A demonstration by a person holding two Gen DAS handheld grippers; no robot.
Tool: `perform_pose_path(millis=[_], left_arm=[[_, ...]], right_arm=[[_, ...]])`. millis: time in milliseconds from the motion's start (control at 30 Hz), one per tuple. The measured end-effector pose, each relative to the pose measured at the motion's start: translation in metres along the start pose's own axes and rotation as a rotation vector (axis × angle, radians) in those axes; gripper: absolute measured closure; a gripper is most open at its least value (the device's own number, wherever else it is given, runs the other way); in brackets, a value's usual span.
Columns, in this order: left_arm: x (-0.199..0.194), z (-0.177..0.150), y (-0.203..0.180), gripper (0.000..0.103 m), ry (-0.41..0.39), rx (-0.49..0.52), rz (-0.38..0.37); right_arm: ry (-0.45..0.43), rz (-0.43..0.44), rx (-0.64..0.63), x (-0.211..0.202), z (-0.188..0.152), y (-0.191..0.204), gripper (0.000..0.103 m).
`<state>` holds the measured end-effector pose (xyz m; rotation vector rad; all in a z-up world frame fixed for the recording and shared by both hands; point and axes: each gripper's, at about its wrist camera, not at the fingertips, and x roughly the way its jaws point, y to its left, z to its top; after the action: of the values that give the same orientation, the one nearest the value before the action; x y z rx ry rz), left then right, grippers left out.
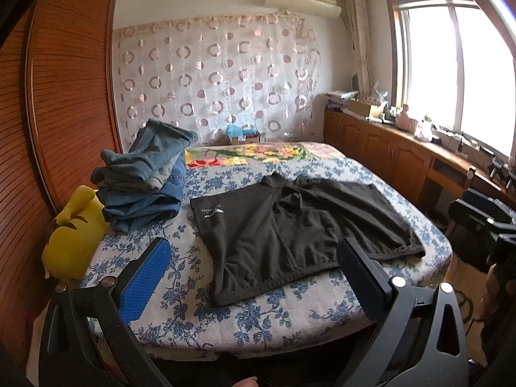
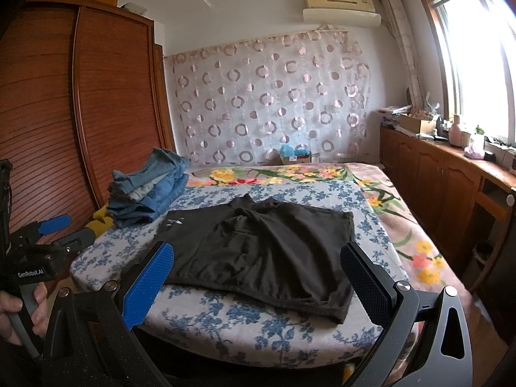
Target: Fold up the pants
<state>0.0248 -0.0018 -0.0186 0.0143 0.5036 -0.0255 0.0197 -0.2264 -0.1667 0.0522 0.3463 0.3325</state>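
Black pants lie spread flat on the bed, on the blue floral cover, near its front edge. Long axis runs left-right across the bed; logo end points left toward the jeans pile, just beside it. Left gripper wide open, holding nothing. Right gripper wide open, empty. Both hang short of the front hem.

Both grippers are black with shiny round screws. The left gripper has one blue bumpy pad. So does the right gripper. White letters say "GenRobot.AI". The hand has bare skin.
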Motion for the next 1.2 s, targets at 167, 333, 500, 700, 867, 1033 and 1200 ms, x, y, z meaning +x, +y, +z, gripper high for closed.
perform_pose_path(millis=[167,333,500,700,867,1033,1200], left_arm=[[0.018,-0.006,0.01,0.0,0.039,-0.02,-0.008],[0.031,-0.015,0.019,0.0,0.071,-0.031,-0.001],[0.045,-0.023,0.032,0.0,0.113,-0.054,-0.016],[0.057,-0.036,0.044,0.0,0.142,-0.074,-0.053],[0.067,-0.043,0.054,0.001,0.173,-0.096,-0.058],[0.079,-0.05,0.062,0.02,0.213,-0.124,-0.081],[0.089,-0.06,0.065,0.044,0.259,-0.145,-0.101]], right_arm=[[0.015,-0.015,-0.008,0.006,-0.002,-0.005,0.0],[0.052,-0.026,-0.018,0.015,-0.004,-0.012,0.006],[0.1,-0.027,-0.023,0.022,-0.004,-0.018,0.021],[0.163,-0.044,-0.011,0.026,-0.003,-0.028,0.037],[0.204,-0.063,0.004,0.027,-0.002,-0.035,0.038],[0.235,-0.074,0.018,0.018,-0.003,-0.037,0.039],[0.267,-0.074,0.041,0.017,-0.001,-0.041,0.049]])
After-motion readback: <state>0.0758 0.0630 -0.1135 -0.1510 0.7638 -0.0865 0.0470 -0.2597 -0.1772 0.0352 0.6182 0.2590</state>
